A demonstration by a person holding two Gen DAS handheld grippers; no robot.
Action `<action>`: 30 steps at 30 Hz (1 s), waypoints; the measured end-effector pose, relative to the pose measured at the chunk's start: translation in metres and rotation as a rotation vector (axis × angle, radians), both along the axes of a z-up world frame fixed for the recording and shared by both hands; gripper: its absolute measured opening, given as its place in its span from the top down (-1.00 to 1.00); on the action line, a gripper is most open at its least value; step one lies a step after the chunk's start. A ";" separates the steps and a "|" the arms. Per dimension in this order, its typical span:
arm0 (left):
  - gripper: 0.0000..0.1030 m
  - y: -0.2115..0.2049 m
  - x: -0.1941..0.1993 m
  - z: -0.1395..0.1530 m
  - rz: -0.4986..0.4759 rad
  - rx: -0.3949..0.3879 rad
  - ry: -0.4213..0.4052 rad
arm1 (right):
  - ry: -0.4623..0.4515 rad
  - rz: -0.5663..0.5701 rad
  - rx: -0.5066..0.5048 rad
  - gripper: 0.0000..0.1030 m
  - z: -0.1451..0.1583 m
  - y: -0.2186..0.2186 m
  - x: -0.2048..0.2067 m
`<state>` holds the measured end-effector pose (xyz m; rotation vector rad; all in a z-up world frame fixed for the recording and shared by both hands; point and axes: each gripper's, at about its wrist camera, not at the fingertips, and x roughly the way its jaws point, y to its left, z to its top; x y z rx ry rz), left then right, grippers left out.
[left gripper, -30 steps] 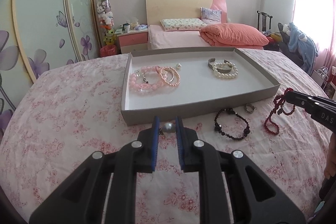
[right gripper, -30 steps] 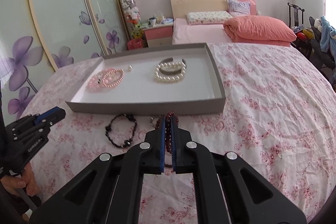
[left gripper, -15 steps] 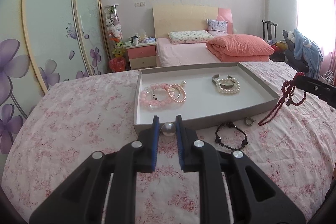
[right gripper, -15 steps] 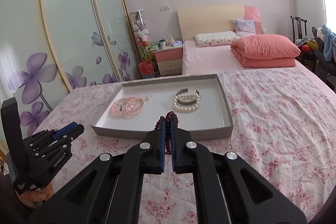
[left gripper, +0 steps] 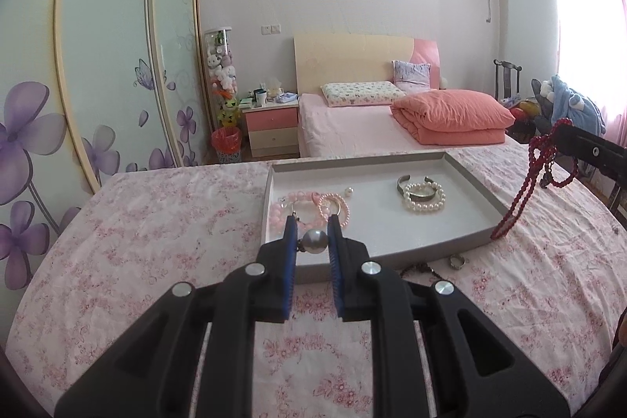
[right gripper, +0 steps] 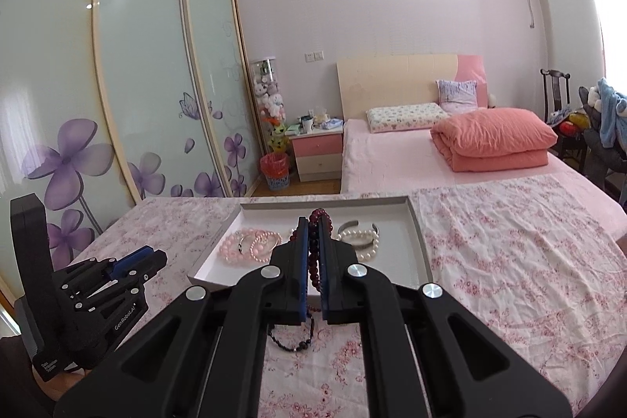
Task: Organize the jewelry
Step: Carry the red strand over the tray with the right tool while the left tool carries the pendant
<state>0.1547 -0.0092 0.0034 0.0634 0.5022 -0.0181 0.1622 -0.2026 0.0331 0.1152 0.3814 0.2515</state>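
My left gripper (left gripper: 312, 222) is shut on a grey pearl earring (left gripper: 316, 241), held above the near edge of the grey tray (left gripper: 482, 179). My right gripper (right gripper: 313, 222) is shut on a dark red bead necklace (right gripper: 313, 249), which hangs from it at the right of the left wrist view (left gripper: 525, 183). In the tray lie pink bracelets (left gripper: 309, 210), a loose white pearl (left gripper: 348, 191) and a white pearl bracelet with a metal cuff (left gripper: 423, 192). A black bead bracelet (right gripper: 292, 335) and a silver ring (left gripper: 456, 261) lie on the floral cloth before the tray.
The tray stands on a surface covered by a pink floral cloth (left gripper: 156, 222). Behind it are a bed with a salmon quilt (left gripper: 450, 116), a nightstand (left gripper: 270, 128), and sliding wardrobe doors (left gripper: 98, 65) at left. A chair with clothes (left gripper: 568, 104) stands at right.
Both grippers have risen and tilted up, each lifting its piece off the cloth. The red necklace now hangs free in the air. The tray appears lower and farther in both views.
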 end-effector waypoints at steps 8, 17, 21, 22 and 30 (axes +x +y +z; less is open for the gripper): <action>0.69 -0.003 0.004 0.013 -0.002 -0.004 -0.031 | -0.032 -0.008 0.000 0.89 0.005 0.003 0.001; 0.69 -0.010 0.019 0.020 -0.008 -0.009 -0.034 | -0.044 -0.016 0.000 0.89 0.009 0.005 0.012; 0.69 -0.011 0.034 0.021 -0.014 -0.036 -0.011 | -0.045 -0.021 0.001 0.89 0.010 0.007 0.022; 0.68 -0.011 0.039 0.020 -0.014 -0.041 -0.003 | -0.046 -0.021 0.002 0.89 0.010 0.007 0.024; 0.68 -0.014 0.073 0.017 -0.014 -0.031 0.013 | -0.046 -0.032 0.018 0.89 0.015 0.007 0.055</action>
